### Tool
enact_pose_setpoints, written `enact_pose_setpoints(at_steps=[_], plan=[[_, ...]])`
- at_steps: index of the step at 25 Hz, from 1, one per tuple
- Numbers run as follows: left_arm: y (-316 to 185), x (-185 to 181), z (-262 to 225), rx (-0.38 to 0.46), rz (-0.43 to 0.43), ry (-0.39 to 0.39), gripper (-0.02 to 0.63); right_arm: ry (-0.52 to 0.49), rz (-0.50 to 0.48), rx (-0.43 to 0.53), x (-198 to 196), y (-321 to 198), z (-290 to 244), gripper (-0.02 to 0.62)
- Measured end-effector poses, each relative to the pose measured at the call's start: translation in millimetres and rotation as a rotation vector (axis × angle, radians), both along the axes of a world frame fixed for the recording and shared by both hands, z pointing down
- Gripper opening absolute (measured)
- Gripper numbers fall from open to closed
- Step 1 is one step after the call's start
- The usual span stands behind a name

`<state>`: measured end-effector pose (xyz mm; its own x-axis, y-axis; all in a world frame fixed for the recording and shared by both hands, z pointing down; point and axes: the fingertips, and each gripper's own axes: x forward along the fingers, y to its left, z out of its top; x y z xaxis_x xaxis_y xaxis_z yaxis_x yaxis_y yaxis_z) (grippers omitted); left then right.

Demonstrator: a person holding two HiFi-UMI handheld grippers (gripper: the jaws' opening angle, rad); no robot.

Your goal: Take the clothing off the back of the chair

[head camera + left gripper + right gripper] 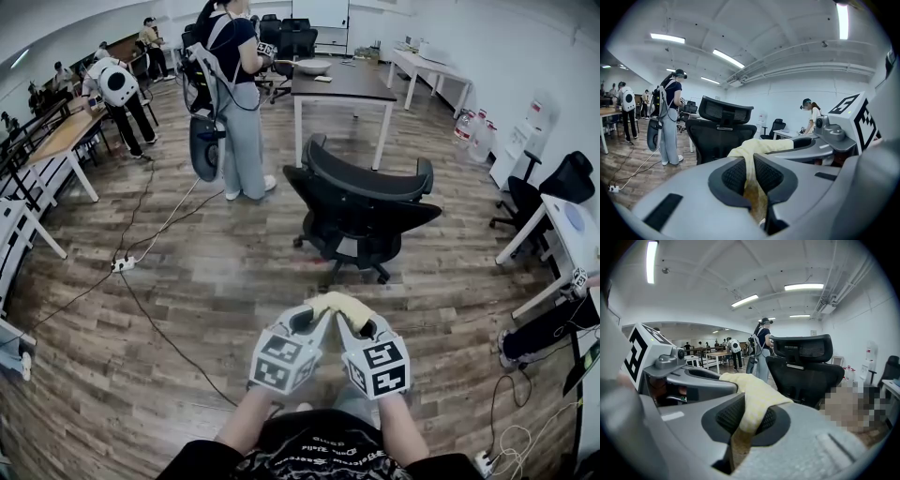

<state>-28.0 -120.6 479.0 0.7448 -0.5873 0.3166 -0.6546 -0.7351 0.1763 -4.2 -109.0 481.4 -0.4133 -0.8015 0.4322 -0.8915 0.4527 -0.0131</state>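
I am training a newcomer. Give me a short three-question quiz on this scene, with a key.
1. How many grippers are shut on the yellow cloth?
2. True or false: the back of the black chair is bare.
3. The chair: A stands upright; B lies on its side; C is held by a gripper.
Key: 1 two, the left gripper and the right gripper; 2 true; 3 A.

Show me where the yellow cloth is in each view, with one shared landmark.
Head view: yellow cloth at lower centre.
Left gripper view: yellow cloth at centre, pinched in the jaws.
Right gripper view: yellow cloth at centre, pinched likewise.
Shared landmark: black office chair.
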Motion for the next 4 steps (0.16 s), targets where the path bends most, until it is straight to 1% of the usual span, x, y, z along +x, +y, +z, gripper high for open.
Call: enact_pose_setpoints(at_steps=[4], plan=[[-3.1,1.5,-1.4,0.003,0.004,-0.004,0.032,-0.001,0.001,0.003,1.5,-2.9,-1.0,0.023]])
